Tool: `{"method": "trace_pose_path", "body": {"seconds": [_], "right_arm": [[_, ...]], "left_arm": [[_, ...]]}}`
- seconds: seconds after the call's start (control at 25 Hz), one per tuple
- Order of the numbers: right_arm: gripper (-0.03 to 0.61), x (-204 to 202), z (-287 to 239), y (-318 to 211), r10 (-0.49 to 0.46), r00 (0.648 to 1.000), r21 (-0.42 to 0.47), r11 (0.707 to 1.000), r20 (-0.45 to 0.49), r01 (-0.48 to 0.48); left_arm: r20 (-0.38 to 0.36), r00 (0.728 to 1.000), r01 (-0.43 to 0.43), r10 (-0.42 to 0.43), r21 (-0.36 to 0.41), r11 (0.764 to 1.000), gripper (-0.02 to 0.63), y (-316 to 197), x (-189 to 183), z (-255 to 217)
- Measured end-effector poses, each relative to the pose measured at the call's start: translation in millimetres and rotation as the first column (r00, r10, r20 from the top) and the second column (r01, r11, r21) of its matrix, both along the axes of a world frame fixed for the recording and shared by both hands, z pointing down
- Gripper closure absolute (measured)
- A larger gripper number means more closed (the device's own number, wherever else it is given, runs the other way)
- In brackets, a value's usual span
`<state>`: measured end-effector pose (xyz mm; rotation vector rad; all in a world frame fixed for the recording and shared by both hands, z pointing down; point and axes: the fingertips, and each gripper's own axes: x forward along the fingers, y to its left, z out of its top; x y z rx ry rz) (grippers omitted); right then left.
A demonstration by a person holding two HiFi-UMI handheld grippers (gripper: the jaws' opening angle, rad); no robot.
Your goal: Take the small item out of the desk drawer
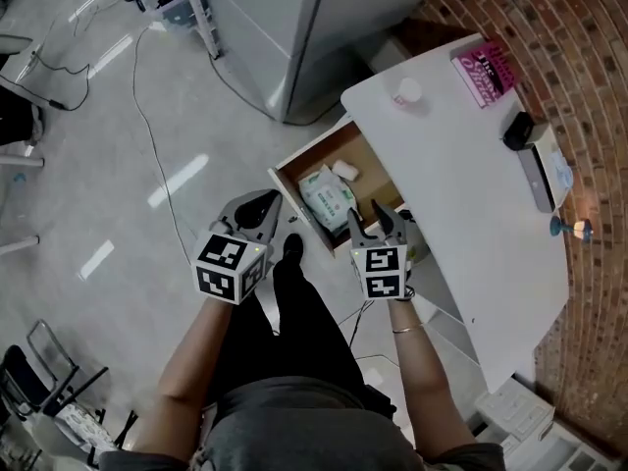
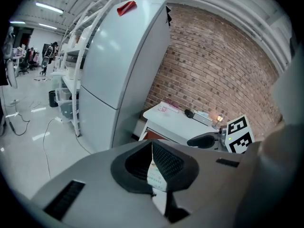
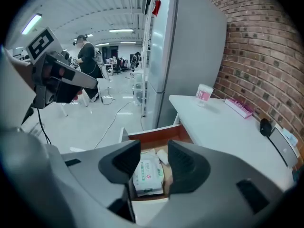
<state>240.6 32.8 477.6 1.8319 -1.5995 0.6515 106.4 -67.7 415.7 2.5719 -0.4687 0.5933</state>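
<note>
The desk drawer (image 1: 306, 155) stands pulled open under the white desk (image 1: 471, 194). Inside lie a white-and-green wipes packet (image 1: 329, 197) and a small white item (image 1: 345, 170) behind it. My right gripper (image 1: 364, 210) hovers over the drawer's near end, open and holding nothing. In the right gripper view the packet (image 3: 148, 172) and the small item (image 3: 163, 156) show between the spread jaws of that gripper (image 3: 153, 151). My left gripper (image 1: 276, 198) hangs just left of the drawer front. Its jaws are shut and hold nothing (image 2: 152, 144).
On the desk stand a white cup (image 1: 407, 90), a pink box (image 1: 486, 72) and a black device (image 1: 517, 130). A tall grey cabinet (image 1: 294, 27) stands behind the drawer, a brick wall (image 1: 589, 86) to the right. Cables (image 1: 147, 126) trail over the floor.
</note>
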Motion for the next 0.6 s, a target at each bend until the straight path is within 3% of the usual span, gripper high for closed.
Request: {"method": "trace_pose_path", "body": {"seconds": [0.36,0.6], "right_arm": [[0.385,17.2,53.7,-26.7,-0.117,0.993,-0.102,0.988,-0.003,0.116],[0.380,14.5,83.0,-40.1,-0.227,0.973,-0.171,0.961,-0.035,0.218]], "left_arm": [[0.037,0.998,0.059,-0.059,-0.010,0.998,0.589,-5.4,8.8,29.2],[0.039,0.994,0.105,-0.103,-0.040,0.994,0.590,-4.2,7.1,47.4]]}}
